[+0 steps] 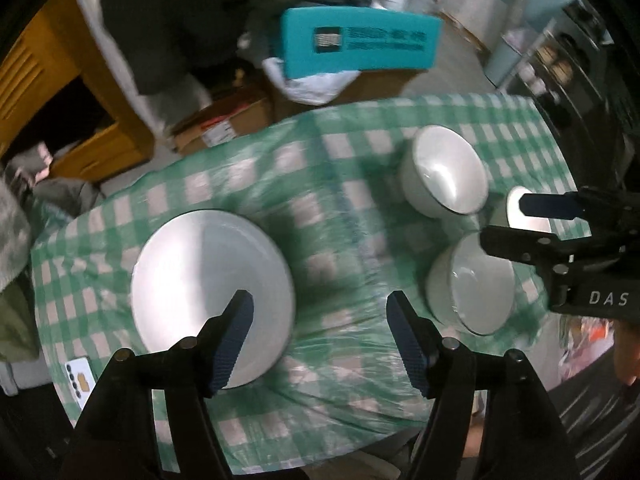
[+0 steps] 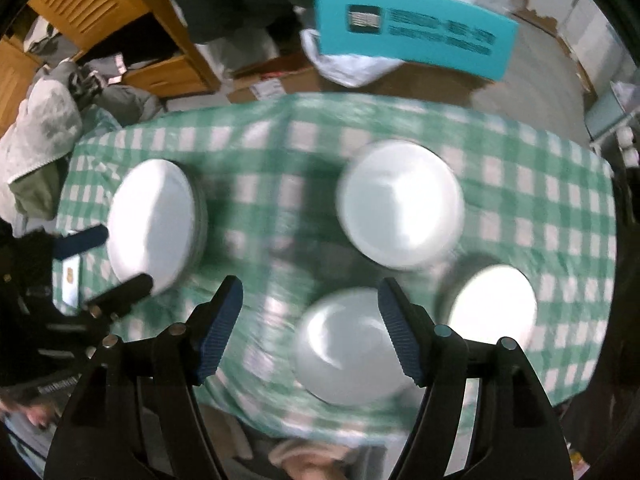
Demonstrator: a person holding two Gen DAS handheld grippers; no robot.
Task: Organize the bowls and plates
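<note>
Crockery sits spread over a counter (image 2: 560,184) draped in a green-and-white checked cloth. At its left side lies a stack of white plates (image 2: 154,224), seen in the left wrist view as a broad pale disc (image 1: 212,292) just ahead of the fingers. On the right side stand three white bowls, all upright: a far bowl (image 2: 400,204), a near bowl (image 2: 348,346) close to the counter's front edge, and a right bowl (image 2: 494,304) beside it. The three sit near one another without nesting, well apart from the plates. Both views are smeared by motion, so the rims are soft and I cannot tell how many plates are stacked.

The left hand-held gripper (image 1: 320,344) hovers above the counter with its fingers spread wide and nothing between them; its left finger overlaps the near edge of the plate stack in the picture, though contact cannot be judged. The right hand-held gripper (image 2: 310,330) is likewise spread wide and empty, hanging over the near bowl, which shows between its blue ribbed pads (image 2: 222,328).

A small white card (image 2: 71,286) lies on the cloth beside the plates, near the left corner. Beyond the counter a teal board (image 2: 412,32) with dark print rests on cardboard boxes (image 1: 224,120), and wooden furniture (image 2: 100,12) stands at the far left.
</note>
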